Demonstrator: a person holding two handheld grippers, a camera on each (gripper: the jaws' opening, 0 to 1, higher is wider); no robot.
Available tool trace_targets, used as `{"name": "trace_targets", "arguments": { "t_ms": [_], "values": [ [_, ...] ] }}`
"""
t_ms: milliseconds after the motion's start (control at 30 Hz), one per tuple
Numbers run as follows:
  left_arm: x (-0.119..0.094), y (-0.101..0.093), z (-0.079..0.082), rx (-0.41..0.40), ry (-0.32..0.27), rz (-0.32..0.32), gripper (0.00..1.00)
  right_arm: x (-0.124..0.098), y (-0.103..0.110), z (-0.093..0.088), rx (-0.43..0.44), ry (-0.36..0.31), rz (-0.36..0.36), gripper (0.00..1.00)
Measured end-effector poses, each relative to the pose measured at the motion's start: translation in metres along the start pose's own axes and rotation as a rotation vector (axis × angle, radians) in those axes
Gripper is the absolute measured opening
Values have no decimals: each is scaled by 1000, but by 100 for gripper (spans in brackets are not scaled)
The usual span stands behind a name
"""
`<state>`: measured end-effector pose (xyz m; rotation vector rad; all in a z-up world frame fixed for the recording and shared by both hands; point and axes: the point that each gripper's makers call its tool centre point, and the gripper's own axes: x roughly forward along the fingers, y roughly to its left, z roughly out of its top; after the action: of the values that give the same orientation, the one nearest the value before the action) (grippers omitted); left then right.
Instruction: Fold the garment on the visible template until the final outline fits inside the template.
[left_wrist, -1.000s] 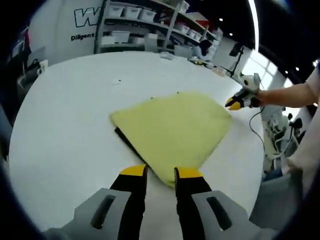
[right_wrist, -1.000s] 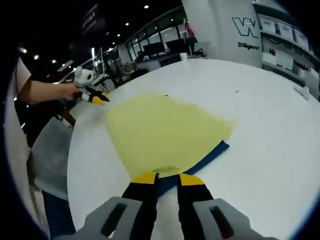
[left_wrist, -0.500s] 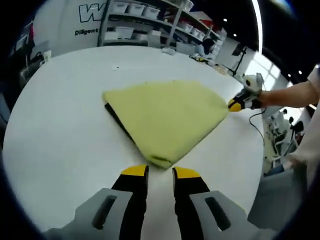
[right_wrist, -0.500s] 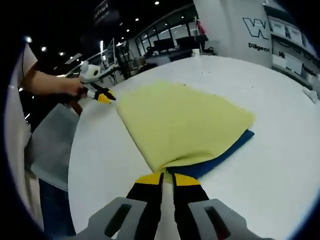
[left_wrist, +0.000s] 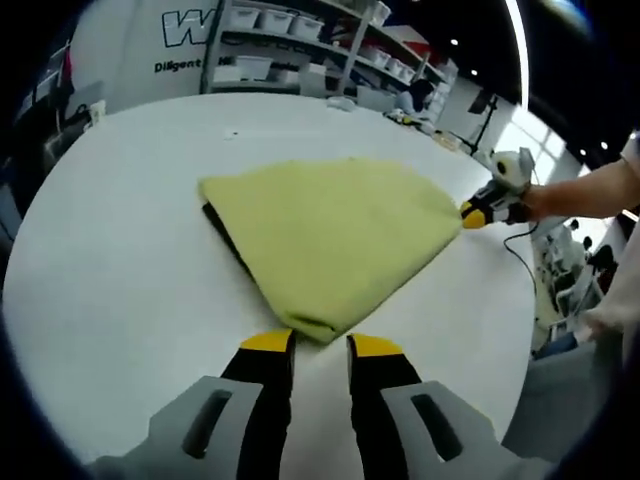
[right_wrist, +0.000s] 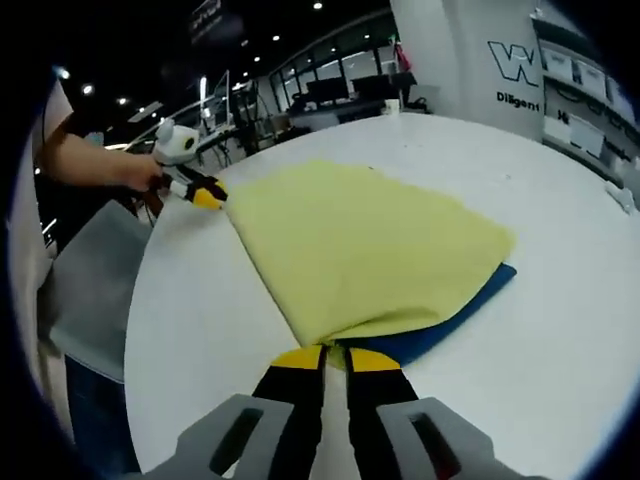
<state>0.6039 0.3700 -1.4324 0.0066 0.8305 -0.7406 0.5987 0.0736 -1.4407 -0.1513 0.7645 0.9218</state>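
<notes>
On the white round table (left_wrist: 110, 250), a yellow garment (left_wrist: 335, 235) is laid folded over a dark blue template (right_wrist: 455, 320), whose edge is seen along one side of the cloth. At the garment's near corner in the right gripper view, the right gripper (right_wrist: 323, 356) is seen with its tips pressed together, apparently pinching the corner, though actual grip cannot be confirmed. At the adjacent corner, the left gripper (left_wrist: 308, 343) is held just short of the cloth, tips slightly spread. The garment's long axis is judged to run between the two grippers, so the next fold would likely be led from the right-hand corner.
</notes>
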Motion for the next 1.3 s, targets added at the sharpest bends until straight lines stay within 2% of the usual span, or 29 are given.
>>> {"name": "trace_targets", "arguments": {
  "t_ms": [133, 233, 367, 500, 633, 733, 867, 1033, 1133, 1300],
  "values": [
    [3, 0, -2, -11, 1, 4, 14, 0, 3, 0, -29, 5, -4, 0],
    [4, 1, -3, -18, -1, 15, 3, -4, 3, 1, -8, -14, -10, 0],
    [5, 2, -6, -33, -3, 17, 8, -8, 1, -4, 54, -32, -28, 0],
    [4, 2, -5, -39, -14, 13, 12, -6, 2, 2, 85, -64, -33, 1],
    [6, 1, -4, -45, -21, 12, 11, 1, 4, 7, 86, -74, -37, 0],
    [7, -1, -4, -47, -24, 9, 11, 5, 3, 2, 102, -54, -40, 0],
    [7, -2, -2, -53, -30, 6, 12, 3, 5, 5, 92, -66, -51, 0],
    [8, -4, -2, -57, -34, 8, 8, -5, 4, 8, 110, -94, -67, 0],
    [8, -4, -2, -57, -37, 12, 2, -11, 5, 10, 124, -120, -78, 0],
    [6, -3, -2, -56, -39, 11, 0, -18, 4, 6, 155, -140, -93, 0]
  ]
}}
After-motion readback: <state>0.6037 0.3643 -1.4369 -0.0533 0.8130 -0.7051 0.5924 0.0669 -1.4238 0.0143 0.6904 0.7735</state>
